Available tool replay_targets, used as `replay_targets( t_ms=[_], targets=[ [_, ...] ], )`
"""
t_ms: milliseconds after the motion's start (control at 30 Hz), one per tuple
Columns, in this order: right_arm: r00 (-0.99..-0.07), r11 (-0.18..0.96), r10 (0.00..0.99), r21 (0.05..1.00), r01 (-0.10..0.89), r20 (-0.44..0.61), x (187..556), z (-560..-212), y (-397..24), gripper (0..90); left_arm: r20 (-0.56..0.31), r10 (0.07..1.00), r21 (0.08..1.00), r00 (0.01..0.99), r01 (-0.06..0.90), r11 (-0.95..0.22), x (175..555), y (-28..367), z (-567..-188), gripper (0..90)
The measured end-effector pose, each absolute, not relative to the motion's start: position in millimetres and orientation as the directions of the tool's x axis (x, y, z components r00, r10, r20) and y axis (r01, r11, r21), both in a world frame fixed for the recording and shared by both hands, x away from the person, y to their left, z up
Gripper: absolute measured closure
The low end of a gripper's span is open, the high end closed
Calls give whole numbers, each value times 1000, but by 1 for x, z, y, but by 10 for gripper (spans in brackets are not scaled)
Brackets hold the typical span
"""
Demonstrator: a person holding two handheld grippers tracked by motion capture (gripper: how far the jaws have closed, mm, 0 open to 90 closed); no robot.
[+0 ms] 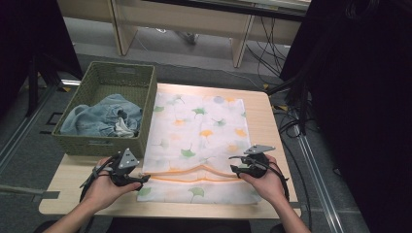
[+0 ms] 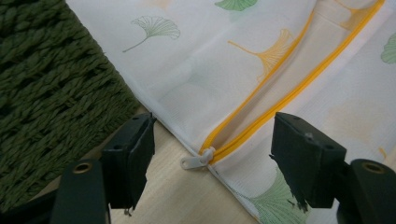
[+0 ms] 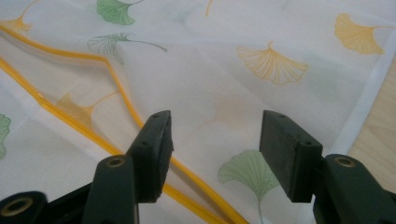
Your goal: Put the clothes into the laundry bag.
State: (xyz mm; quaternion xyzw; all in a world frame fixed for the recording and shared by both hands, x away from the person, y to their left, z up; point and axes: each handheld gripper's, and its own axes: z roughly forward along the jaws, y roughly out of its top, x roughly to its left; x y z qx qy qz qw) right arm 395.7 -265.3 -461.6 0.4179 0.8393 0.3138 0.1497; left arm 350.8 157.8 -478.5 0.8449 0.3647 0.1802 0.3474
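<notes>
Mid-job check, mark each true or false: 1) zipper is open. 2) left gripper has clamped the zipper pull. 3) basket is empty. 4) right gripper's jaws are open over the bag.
1) True: the yellow zipper of the laundry bag gapes.
2) False: the left gripper stands open, the zipper pull lying untouched between its jaws.
3) False: the basket holds denim clothing.
4) True: the right gripper is open above the mesh.

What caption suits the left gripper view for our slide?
Open left hand-held gripper poised over the white zipper pull of a leaf-print mesh bag, beside a green woven basket.
</notes>
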Motion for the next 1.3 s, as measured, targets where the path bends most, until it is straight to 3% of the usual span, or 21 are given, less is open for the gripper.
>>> replay_targets(
  t_ms=[200,700,967,1200,1300],
  targets=[
    [-624,471,781,658,587,-2,397,-462,-264,477,53,746,724,664,489,-487,352,158,-480,310],
    [-725,596,685,631,496,-78,402,-468,-235,670,58,753,738,656,479,-475,353,154,-479,326],
    [-770,654,631,595,468,-88,404,-477,-212,675,66,750,738,659,474,-481,353,151,-480,326],
    [-758,643,651,557,526,-37,403,-482,-201,695,72,749,738,659,470,-484,353,151,-480,327],
    [-799,688,597,562,460,-76,409,-486,-197,706,71,748,738,660,470,-484,353,150,-480,327]
  ],
)
